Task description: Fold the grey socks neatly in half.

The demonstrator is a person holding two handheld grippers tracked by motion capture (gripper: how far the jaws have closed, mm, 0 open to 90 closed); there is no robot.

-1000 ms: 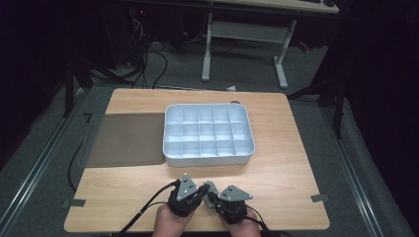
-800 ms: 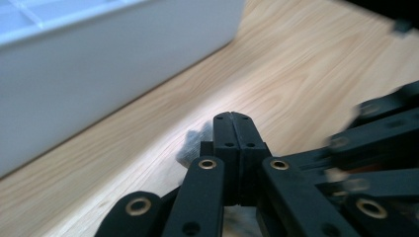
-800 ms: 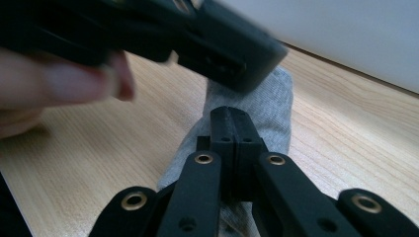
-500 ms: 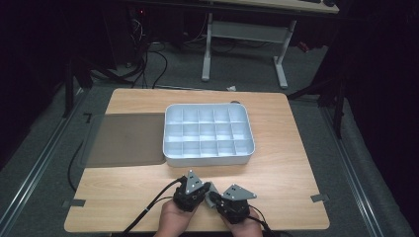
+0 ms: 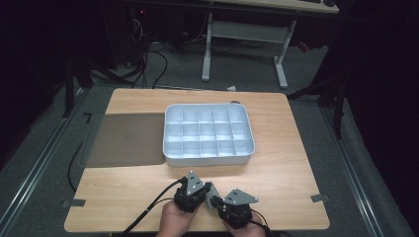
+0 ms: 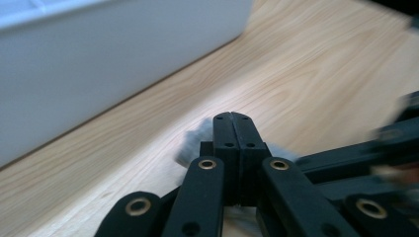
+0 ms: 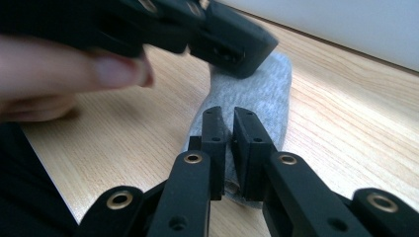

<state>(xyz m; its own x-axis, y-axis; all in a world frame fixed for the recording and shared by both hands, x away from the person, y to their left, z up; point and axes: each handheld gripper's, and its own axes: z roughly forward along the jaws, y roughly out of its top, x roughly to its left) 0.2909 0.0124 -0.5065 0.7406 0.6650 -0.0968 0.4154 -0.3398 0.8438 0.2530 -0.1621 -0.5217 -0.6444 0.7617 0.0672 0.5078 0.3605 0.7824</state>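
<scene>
From above, both hands sit at the table's near edge, the left gripper [image 5: 193, 190] and right gripper [image 5: 236, 207] close together with a small grey cloth [image 5: 213, 198] between them, in front of the white compartment tray [image 5: 207, 159].

In the left gripper view its jaws are pressed together, the cloth [image 6: 193, 144] just behind their tips.

In the right gripper view the jaws pinch the cloth's [image 7: 262, 96] near end; the left gripper [image 7: 232, 42] presses its far end.
</scene>
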